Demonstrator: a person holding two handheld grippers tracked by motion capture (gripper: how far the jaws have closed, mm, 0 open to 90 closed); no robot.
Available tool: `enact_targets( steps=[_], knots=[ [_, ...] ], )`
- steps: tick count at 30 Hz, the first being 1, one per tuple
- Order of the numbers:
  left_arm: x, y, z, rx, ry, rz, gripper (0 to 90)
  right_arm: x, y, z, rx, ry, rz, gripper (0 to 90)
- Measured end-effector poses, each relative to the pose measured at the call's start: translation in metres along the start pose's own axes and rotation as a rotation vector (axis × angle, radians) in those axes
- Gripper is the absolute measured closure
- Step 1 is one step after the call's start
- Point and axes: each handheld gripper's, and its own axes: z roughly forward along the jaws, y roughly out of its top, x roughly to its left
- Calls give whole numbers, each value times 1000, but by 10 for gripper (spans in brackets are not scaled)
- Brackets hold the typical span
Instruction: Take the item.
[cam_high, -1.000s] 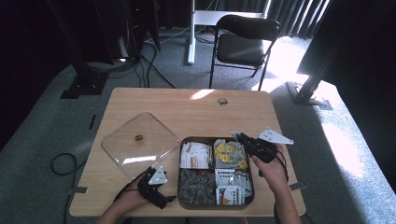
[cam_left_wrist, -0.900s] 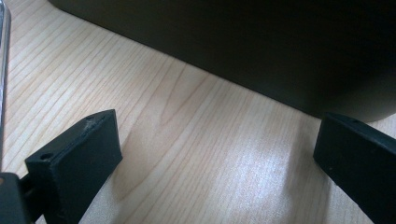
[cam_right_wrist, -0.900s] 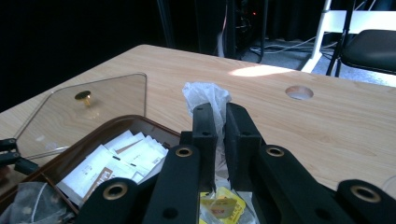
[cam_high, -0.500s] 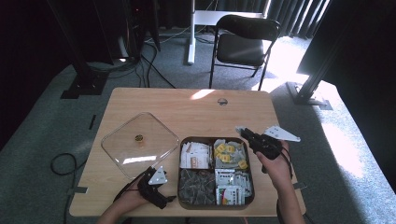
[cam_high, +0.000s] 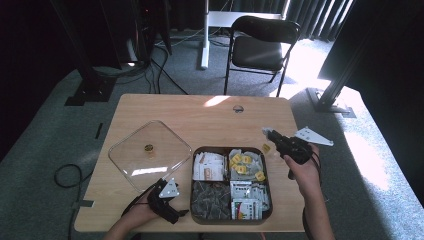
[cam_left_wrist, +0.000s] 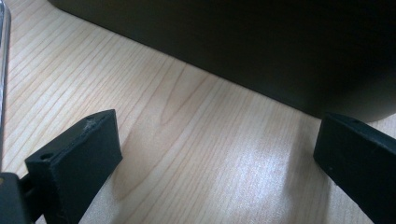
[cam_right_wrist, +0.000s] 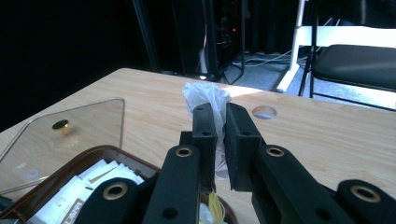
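Observation:
A dark tray (cam_high: 191, 186) with four compartments sits near the table's front edge, holding white sachets (cam_high: 209, 166), yellow-wrapped packets (cam_high: 244, 166), dark packets (cam_high: 209, 196) and printed sachets (cam_high: 250, 197). My right gripper (cam_high: 268, 135) hovers just right of the tray's far right corner. It is shut on a clear-wrapped packet (cam_right_wrist: 204, 94), and a yellow bit (cam_high: 266, 148) hangs under it. My left gripper (cam_high: 175, 210) rests on the table against the tray's left side, open with nothing between its fingers; its own view has the dark tray wall (cam_left_wrist: 261, 51) just ahead.
A clear square lid (cam_high: 150, 155) with a brass knob (cam_high: 148, 148) lies on the table left of the tray. A cable hole (cam_high: 238, 108) is at the table's far side. A black chair (cam_high: 260, 50) stands beyond the table.
My right gripper has lifted from over the yellow-packet compartment and moved right, off the tray, with the packet in it. The left gripper has stayed put.

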Motion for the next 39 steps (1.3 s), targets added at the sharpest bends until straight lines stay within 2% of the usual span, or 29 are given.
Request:
enact_targets(
  steps=[19,39],
  knots=[
    [0,0,0,0,-1,-1,7,-40,12,-16,-28,-97,34,832],
    [0,0,0,0,-1,-1,7,-66,-4,-7,18,-148,90,831]
  ],
)
